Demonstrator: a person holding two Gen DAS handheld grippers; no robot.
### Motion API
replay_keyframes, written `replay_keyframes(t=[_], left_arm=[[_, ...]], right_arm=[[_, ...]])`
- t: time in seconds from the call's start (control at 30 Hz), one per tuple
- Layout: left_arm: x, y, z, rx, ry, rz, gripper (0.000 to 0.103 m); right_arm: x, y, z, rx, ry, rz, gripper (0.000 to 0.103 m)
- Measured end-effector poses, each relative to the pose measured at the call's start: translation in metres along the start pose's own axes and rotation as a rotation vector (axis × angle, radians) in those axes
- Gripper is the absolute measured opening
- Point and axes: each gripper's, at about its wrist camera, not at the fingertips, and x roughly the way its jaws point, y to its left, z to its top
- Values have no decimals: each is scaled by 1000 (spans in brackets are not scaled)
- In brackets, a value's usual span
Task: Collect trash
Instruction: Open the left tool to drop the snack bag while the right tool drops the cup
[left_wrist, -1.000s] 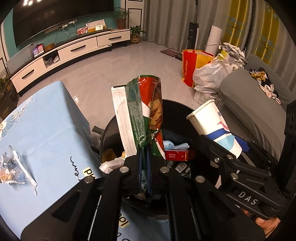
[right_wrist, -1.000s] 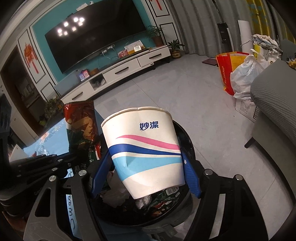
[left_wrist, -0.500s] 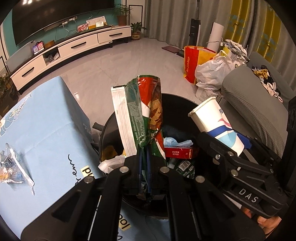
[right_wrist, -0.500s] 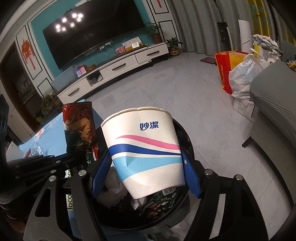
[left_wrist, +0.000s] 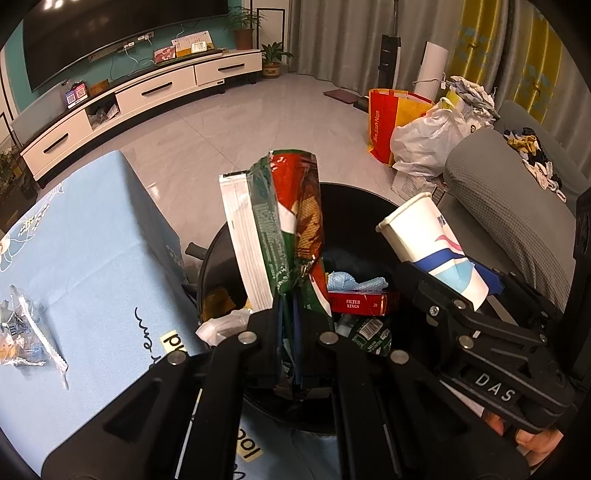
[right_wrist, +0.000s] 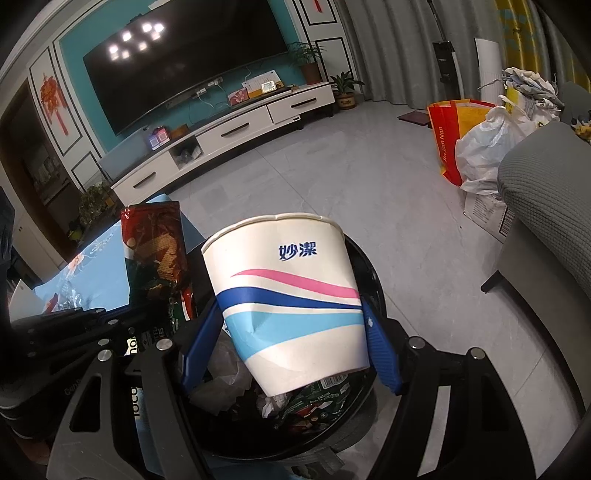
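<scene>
Left gripper (left_wrist: 290, 328) clamped on a red-green snack wrapper (left_wrist: 291, 221), upright over the black trash bin (left_wrist: 354, 195). Right gripper (right_wrist: 291, 350) clamped on a paper cup (right_wrist: 291, 299), likewise above the bin. Beside the bin, a blue-clothed table (left_wrist: 81, 240) bearing a clear wrapper (left_wrist: 26, 325).

Pale grey tiled floor (right_wrist: 332, 177) runs back to a long white TV cabinet (right_wrist: 236, 136) under a big dark television (right_wrist: 184, 66) on a teal wall (right_wrist: 74, 55). Grey curtains (left_wrist: 332, 37) hang beyond, potted plants (left_wrist: 243, 26) sit by the cabinet, and a grey sofa (left_wrist: 498, 192) stands right, with bags (left_wrist: 424, 144) piled beside it.
</scene>
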Motion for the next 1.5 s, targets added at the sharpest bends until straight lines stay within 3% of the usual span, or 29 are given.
replay_keyframes(t=[1.5], left_arm=[[2, 1, -2, 1, 7, 22, 6]], right_arm=[[10, -4, -1, -14, 40, -39, 73]])
